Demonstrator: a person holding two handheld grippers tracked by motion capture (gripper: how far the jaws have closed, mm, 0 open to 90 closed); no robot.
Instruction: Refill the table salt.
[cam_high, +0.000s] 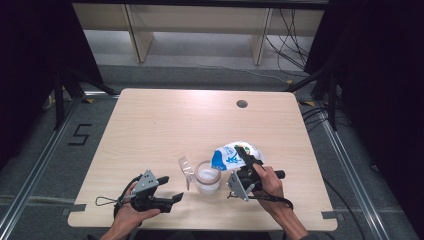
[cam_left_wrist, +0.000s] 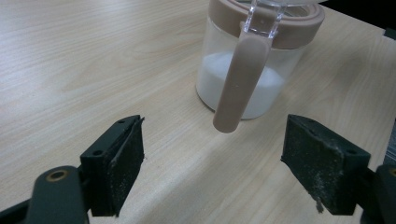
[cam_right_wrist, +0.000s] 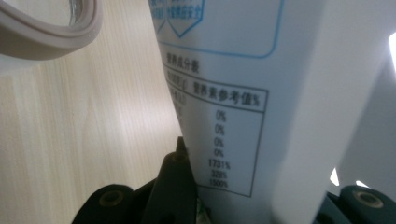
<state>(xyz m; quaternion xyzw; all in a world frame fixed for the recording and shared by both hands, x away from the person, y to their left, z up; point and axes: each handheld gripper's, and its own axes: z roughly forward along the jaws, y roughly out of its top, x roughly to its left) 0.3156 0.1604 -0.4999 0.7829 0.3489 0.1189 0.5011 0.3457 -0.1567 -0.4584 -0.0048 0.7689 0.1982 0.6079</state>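
Right gripper (cam_high: 246, 156) is clamped on the white-and-blue bag (cam_high: 231, 154), its fingers (cam_right_wrist: 175, 186) pinched down tight on the packet's printed panel, a nutrition table in the right gripper view (the print runs right down between them). In the high view the bag lies on the tabletop (cam_high: 160, 125), just right of and behind the glass jar (cam_high: 207, 176), with its near end at the jar's rim. The jar stands on the near middle of the tabletop, white powder filling its lower part, a brownish band round its mouth, and its clear lid (cam_high: 186, 167) flipped open and leaning out to the left.

Over on the other side, the left gripper (cam_high: 170, 189) sits low by the near edge of the tabletop, well left of the jar and pointing toward it. Its fingers (cam_left_wrist: 116, 163) stand wide apart with nothing between them, bare wood under the gap. In the left gripper view the jar is straight ahead, near but untouched, a brown strap (cam_left_wrist: 238, 84) hanging down its front from the rim.
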